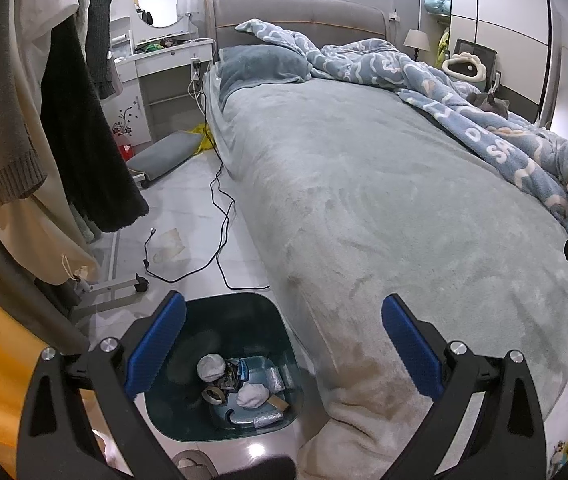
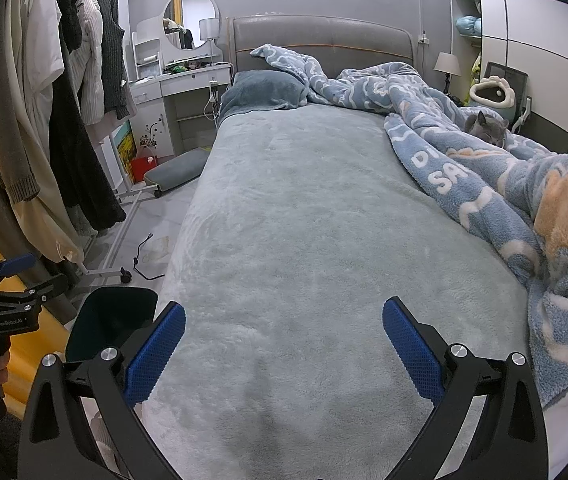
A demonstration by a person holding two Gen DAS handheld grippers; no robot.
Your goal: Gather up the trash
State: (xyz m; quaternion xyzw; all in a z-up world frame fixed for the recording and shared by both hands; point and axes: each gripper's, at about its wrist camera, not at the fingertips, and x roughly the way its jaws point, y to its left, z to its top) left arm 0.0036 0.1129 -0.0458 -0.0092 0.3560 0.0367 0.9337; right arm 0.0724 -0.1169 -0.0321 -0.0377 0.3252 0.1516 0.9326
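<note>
Jaws: both sets stand wide apart and grip nothing; I see the left gripper (image 1: 284,344) and the right gripper (image 2: 284,344) with bare air between their blue pads.
Left gripper position: I hold it above the near left corner of the bed (image 1: 364,200), its left finger over the bin (image 1: 279,332).
Right gripper position: I hold it over the near end of the bed's grey-green cover, with no trash under it.
Bin: dark and open-topped, on the floor at the near left, just beside the bed's edge.
Bin contents: crumpled white paper balls (image 1: 211,366), a tape roll (image 1: 212,395), wrappers and some silvery packets lie at the bottom.
Remaining trash: a scrap of paper (image 1: 171,242) lies flat on the floor tiles, farther along the left of the bed, beside a black cable (image 1: 219,216).
Handling: I judge that scrap very light, thin and limp; lying flat, it gives little to grip, so I would pinch a lifted or creased edge and keep clear of the cable.
Bed: only the rumpled blue blanket (image 2: 504,184) on the right, with a grey cat (image 2: 486,128) resting at its far side; no litter that I can make out.
Progress: I judge the collecting largely done.
</note>
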